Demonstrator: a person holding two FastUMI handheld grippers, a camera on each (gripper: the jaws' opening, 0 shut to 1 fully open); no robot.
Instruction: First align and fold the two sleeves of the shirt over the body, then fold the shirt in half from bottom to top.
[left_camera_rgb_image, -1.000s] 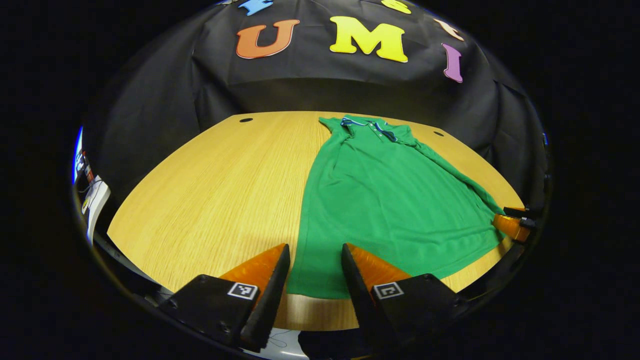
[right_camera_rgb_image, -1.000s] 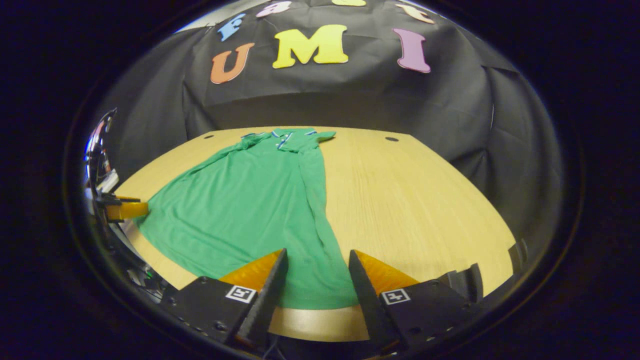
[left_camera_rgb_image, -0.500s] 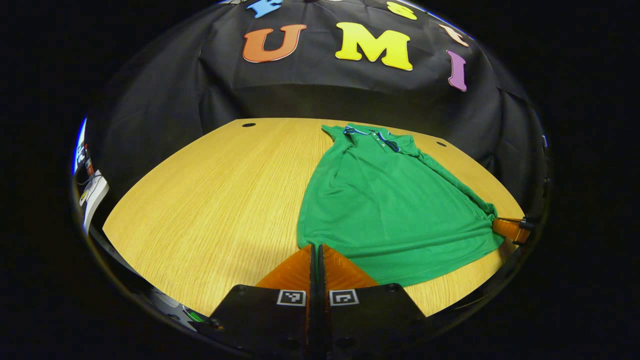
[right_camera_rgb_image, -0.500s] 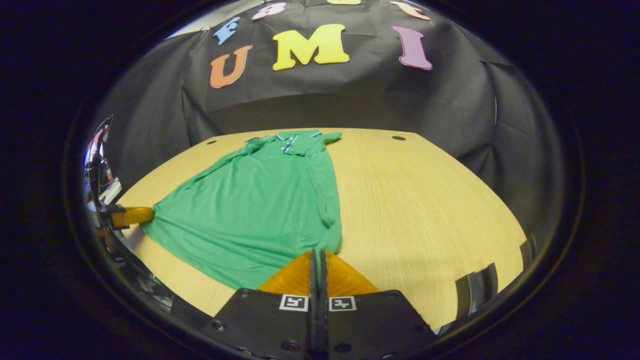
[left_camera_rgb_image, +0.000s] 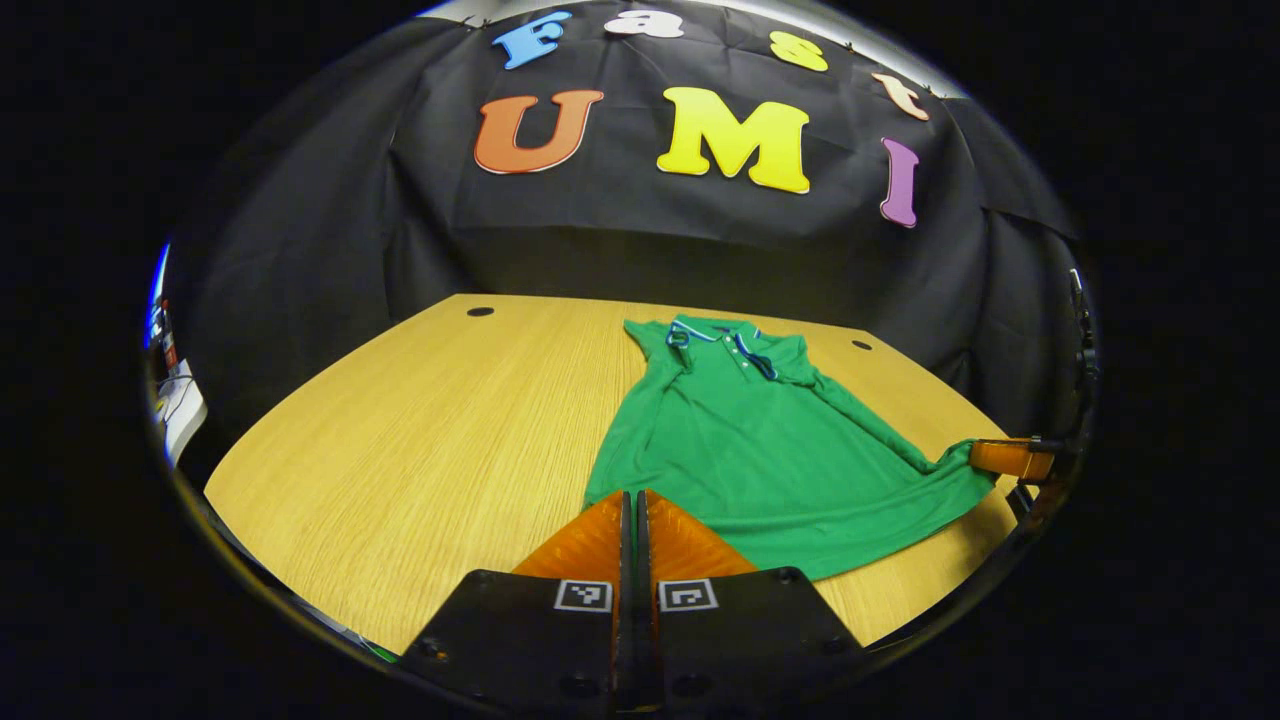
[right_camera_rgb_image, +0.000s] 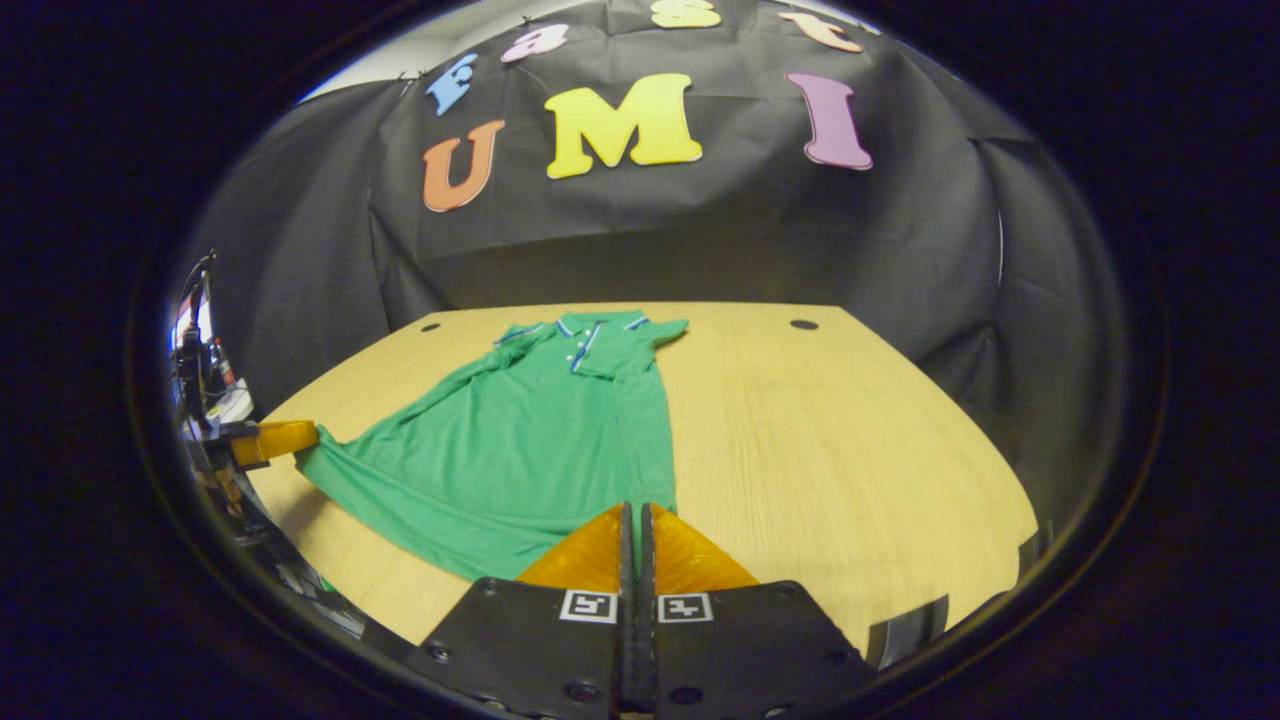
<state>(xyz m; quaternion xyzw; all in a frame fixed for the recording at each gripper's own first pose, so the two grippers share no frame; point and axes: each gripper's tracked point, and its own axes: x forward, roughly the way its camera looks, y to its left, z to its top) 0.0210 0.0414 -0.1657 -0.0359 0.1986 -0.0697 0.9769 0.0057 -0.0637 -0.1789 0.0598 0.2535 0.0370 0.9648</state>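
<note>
A green shirt lies lengthwise on the wooden bench, collar at the far end, while the left tongs and right tongs, each closed on a near hem corner, hold its bottom edge nearest the person.

The shirt lies on the table, collar toward the far wall, each bottom corner at a gripper's tips.
</note>
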